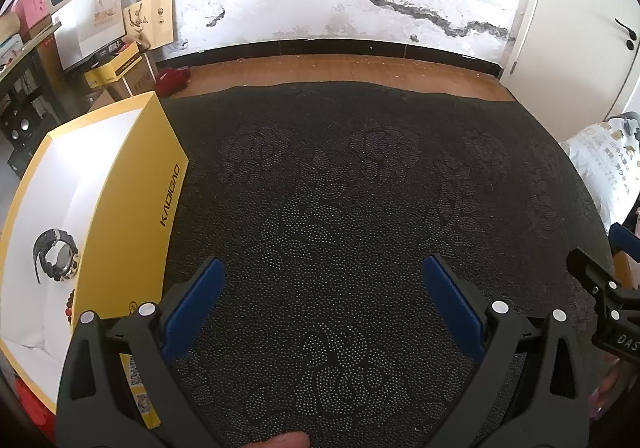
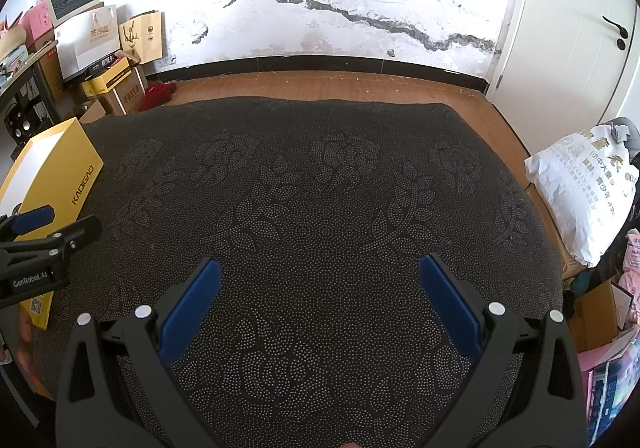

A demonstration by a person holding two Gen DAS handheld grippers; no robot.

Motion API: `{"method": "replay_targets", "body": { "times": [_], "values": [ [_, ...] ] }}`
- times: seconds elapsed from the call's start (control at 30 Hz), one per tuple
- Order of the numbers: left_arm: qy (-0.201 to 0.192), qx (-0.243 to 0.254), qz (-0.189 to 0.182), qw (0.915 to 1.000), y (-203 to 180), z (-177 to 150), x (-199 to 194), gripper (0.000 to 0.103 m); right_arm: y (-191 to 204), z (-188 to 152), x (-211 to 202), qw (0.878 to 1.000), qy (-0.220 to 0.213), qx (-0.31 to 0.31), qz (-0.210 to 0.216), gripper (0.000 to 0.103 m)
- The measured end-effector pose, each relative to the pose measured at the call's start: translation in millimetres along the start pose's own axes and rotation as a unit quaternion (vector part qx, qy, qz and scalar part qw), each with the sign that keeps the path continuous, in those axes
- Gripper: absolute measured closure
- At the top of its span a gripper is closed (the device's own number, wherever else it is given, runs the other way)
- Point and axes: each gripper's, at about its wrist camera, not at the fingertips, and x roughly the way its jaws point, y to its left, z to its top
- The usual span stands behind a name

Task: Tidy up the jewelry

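An open yellow box (image 1: 132, 203) with a white inside stands at the left of the dark patterned cloth (image 1: 340, 187). In it lie a black and white wristwatch (image 1: 56, 254) and part of a brown bead bracelet (image 1: 70, 306). My left gripper (image 1: 324, 272) is open and empty, over the cloth to the right of the box. My right gripper (image 2: 320, 272) is open and empty over the middle of the cloth. The box also shows in the right wrist view (image 2: 52, 175), with the left gripper (image 2: 44, 228) in front of it. The right gripper shows at the left wrist view's right edge (image 1: 600, 268).
The cloth (image 2: 320, 187) covers a raised surface with wooden floor (image 2: 340, 87) behind it. Boxes and paper bags (image 2: 100, 39) are stacked at the back left. A white plastic bag (image 2: 584, 187) lies at the right. A white door (image 2: 568, 27) is at the far right.
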Motion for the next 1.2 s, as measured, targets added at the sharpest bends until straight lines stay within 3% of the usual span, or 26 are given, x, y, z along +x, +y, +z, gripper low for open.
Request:
{"method": "replay_targets", "body": {
  "times": [1.2],
  "values": [
    [-0.003, 0.009, 0.0, 1.0, -2.3, 0.7, -1.7, 0.006, 3.0, 1.2, 0.8, 1.0, 0.001, -0.004, 0.001, 0.007]
  ]
}}
